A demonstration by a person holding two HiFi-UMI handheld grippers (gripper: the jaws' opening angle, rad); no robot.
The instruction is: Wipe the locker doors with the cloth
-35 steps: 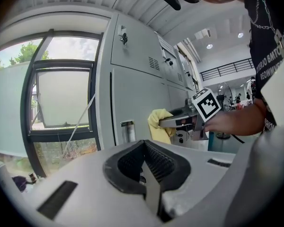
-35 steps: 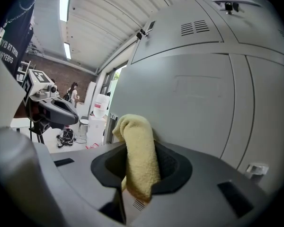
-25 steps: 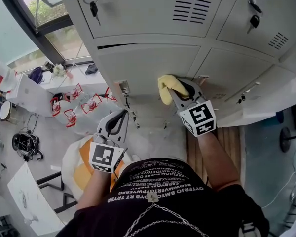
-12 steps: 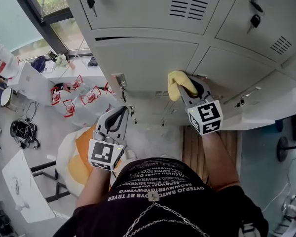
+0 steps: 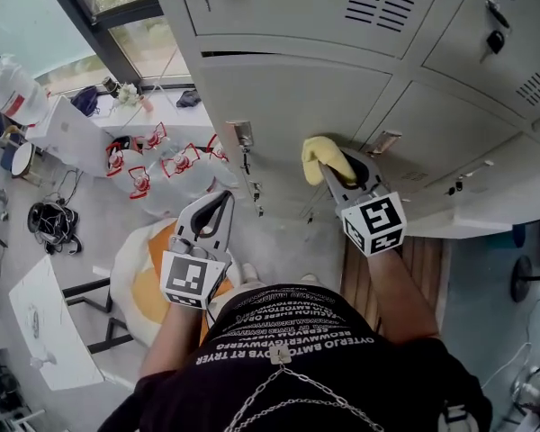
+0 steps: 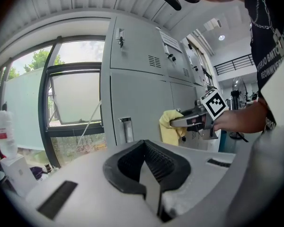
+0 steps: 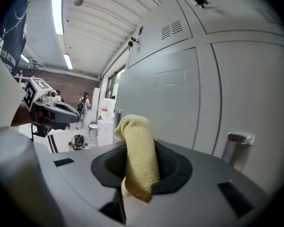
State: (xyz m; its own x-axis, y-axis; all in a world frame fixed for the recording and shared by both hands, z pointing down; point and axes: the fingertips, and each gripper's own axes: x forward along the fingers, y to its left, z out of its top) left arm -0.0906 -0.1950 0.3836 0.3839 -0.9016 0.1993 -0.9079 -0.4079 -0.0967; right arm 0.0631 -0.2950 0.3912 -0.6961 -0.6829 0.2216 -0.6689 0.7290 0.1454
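While two grippers show, there is only one yellow cloth (image 5: 319,150): the right gripper (image 5: 334,166) has its jaws clamped on it, at a grey locker door (image 5: 279,97) between two handles. The left gripper (image 5: 221,200) hangs lower, jaws pressed together on nothing.

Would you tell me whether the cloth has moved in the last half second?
Yes, the cloth slid left, away from the handle at its right.

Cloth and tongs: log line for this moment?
right tongs: shut on cloth | cloth: at locker door | left tongs: shut, empty, off the door
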